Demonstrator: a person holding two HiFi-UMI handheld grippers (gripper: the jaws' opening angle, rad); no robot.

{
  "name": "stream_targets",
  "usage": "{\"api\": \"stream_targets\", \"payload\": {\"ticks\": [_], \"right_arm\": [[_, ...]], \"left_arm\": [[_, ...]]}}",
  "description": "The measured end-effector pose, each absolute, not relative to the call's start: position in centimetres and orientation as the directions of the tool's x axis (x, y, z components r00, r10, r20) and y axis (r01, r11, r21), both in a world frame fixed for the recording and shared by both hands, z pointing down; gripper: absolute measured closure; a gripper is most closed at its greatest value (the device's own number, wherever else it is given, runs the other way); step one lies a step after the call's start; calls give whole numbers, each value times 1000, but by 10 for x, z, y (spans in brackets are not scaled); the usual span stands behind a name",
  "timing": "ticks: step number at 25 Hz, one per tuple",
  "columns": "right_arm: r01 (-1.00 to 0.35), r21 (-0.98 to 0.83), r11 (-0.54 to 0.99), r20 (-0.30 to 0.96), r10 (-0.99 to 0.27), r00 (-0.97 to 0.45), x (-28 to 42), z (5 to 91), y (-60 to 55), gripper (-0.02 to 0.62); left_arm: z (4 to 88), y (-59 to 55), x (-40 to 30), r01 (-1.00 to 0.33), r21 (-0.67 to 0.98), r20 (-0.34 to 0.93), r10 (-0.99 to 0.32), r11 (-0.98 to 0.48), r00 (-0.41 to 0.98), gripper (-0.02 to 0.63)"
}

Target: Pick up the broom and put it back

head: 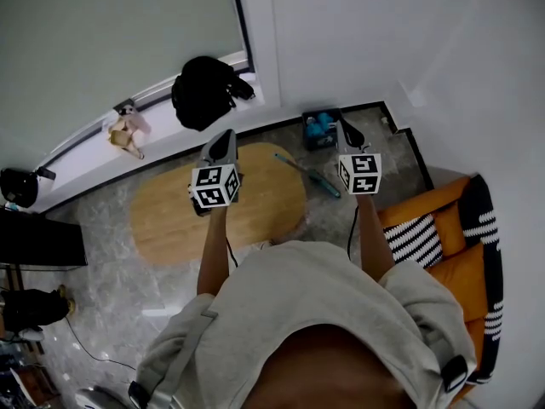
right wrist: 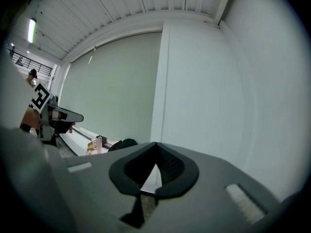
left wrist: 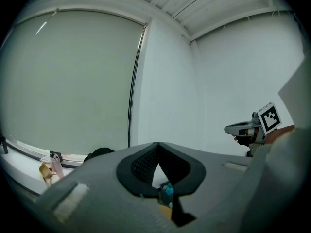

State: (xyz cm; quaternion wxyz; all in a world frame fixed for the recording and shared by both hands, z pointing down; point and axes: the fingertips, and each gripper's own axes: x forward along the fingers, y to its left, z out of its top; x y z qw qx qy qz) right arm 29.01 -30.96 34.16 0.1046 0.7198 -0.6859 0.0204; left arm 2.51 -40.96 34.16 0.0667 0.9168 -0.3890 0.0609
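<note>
Beyond oval table (head: 255, 204), broom (head: 308, 175) on floor, left gripper (left wrist: 158, 144) and right gripper (right wrist: 156, 144) fingers closed, empty.

grey marbled floor (head: 111, 271) carrying an oval wooden table (head: 170, 220) and, at right, an orange sofa (head: 460, 271). teal-handled broom (head: 308, 175) flat on the floor just beside the table's right end, near a teal-and-black item (head: 320, 130) against the wall. white ledge (head: 85, 156) bearing a black bag (head: 204, 92).
</note>
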Motion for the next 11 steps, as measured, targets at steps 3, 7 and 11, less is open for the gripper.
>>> {"api": "stream_targets", "payload": {"ticks": [3,7,11], "right_arm": [[-992,124,-34,175,-983,56,289,342,-310,595],[-992,124,-37,173,-983,59,289,341,-313,595],[-992,125,-34,174,-983,56,290,340,-316,595]], "left_arm": [[342,-410,26,-720,76,164,-704,-690,691,603],[339,-413,27,-716,73,161,-700,-694,696,603],[338,-415,28,-717,69,160,-701,-694,695,601]]}}
